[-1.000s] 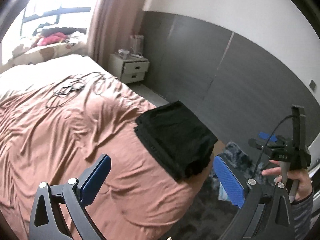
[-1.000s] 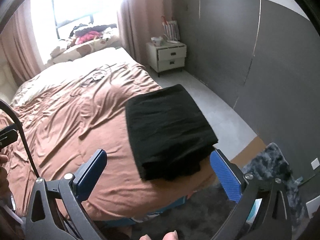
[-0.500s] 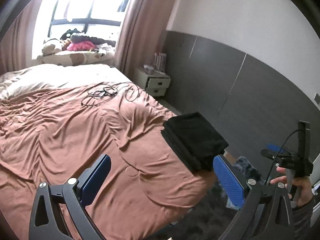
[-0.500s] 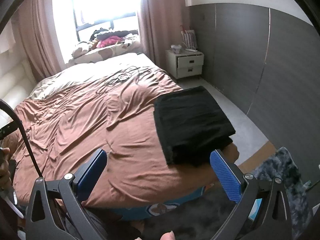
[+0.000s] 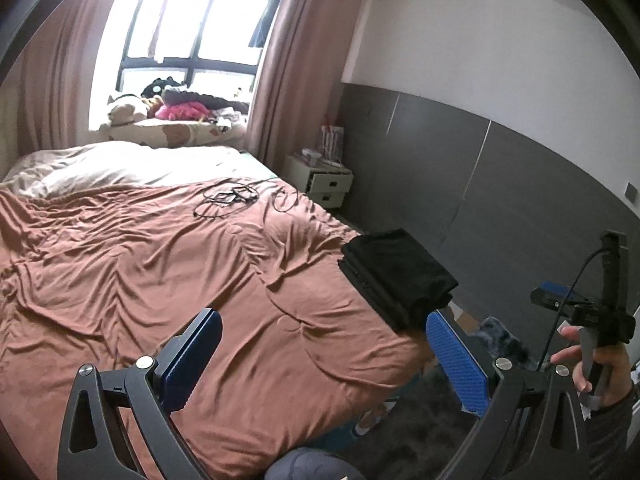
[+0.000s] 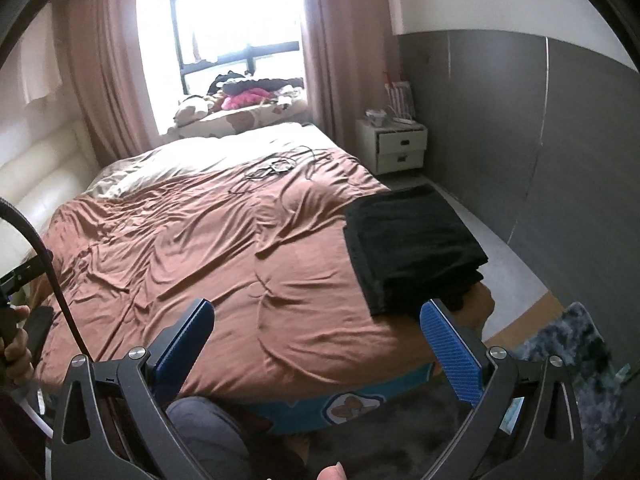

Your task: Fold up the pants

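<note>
Black pants [image 6: 408, 244] lie folded at the bed's [image 6: 224, 248] right edge; my left gripper [image 5: 324, 356] and right gripper [image 6: 316, 348] hang spread, empty; folding looks done, nothing more needed

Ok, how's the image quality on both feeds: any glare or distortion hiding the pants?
Left wrist view: window blown out, strong fisheye bending of the wall; the folded black pants are sharp but so dark that the fold layers barely show. Right wrist view: window glare heavier, washing out the pillow end of the bed; pants clear, nearly featureless black.
</note>
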`<state>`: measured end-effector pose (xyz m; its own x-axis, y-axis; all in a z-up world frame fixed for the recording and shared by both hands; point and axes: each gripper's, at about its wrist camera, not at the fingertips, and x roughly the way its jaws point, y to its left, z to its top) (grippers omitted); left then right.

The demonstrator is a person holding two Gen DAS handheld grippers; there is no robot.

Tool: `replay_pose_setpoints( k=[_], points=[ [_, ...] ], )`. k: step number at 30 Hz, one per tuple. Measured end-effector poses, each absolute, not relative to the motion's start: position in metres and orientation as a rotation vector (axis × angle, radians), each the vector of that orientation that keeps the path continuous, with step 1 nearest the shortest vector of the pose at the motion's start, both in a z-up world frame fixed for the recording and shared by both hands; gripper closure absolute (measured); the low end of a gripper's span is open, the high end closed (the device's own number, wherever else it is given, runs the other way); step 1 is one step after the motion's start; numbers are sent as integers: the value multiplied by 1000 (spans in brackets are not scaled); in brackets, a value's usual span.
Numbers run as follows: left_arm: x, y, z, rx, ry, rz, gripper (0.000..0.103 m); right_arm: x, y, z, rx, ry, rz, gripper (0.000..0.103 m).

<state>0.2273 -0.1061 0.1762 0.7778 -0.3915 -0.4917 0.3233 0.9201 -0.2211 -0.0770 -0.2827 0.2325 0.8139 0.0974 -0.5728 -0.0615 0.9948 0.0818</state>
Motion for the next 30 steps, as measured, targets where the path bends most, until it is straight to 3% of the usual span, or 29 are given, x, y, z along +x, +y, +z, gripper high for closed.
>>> replay_pose_setpoints(
  k=[30],
  points=[
    [64, -63, 127, -62, 417, -193, 0, -179, -226, 156, 48, 517, 220, 0]
  ],
)
